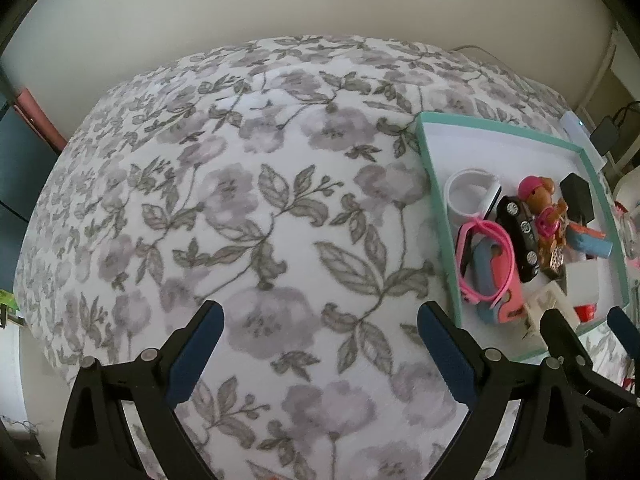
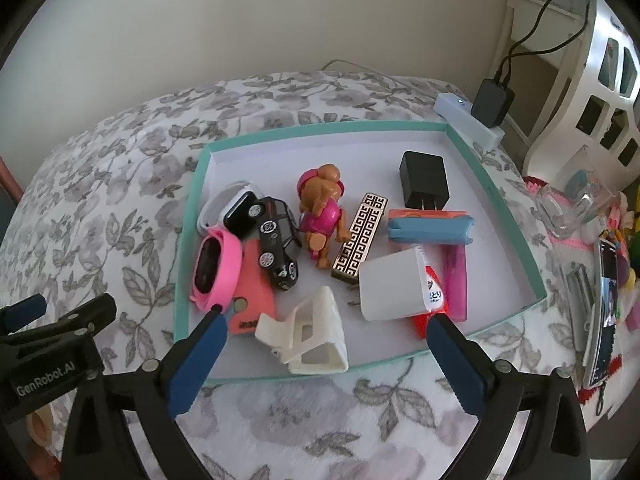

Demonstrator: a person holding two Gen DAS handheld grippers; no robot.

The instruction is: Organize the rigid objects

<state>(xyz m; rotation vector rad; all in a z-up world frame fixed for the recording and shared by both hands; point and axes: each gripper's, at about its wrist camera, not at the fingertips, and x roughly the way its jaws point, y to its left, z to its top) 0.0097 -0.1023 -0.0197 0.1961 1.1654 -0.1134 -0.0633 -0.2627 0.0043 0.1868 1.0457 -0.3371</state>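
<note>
Tray (image 2: 188, 216), teal-rimmed with white floor, lay on the floral bed cover (image 1: 248, 208). All the small items sat inside it, mostly in its near half. Left cluster: pink watch (image 2: 218, 272) over a coral case (image 2: 256, 280), black toy car (image 2: 278, 242) leaning across them, white band (image 2: 224, 200) behind. Centre: dog figure (image 2: 322, 216) in pink, lying on its back beside a gold-patterned bar (image 2: 360, 236). Black plug adapter (image 2: 423, 179) stood toward the far right. Blue-and-orange pouch (image 2: 430, 226) lay flat near the adapter; white cup (image 2: 394, 288) on its side touched a red-white tube (image 2: 430, 298) and a magenta stick (image 2: 456, 280). White clip stand (image 2: 316, 336) sat at the near rim.

Right gripper (image 2: 326, 322) hovered over the near edge, fingers (image 2: 206, 344) spread wide, clip stand between them but not pinched. Nothing held.

Left gripper (image 1: 320, 316) hung over bare cover left of the tray, fingers (image 1: 198, 344) wide apart, empty.

Charger (image 2: 491, 104) and white block (image 2: 468, 120) sat beyond the far right corner.
</note>
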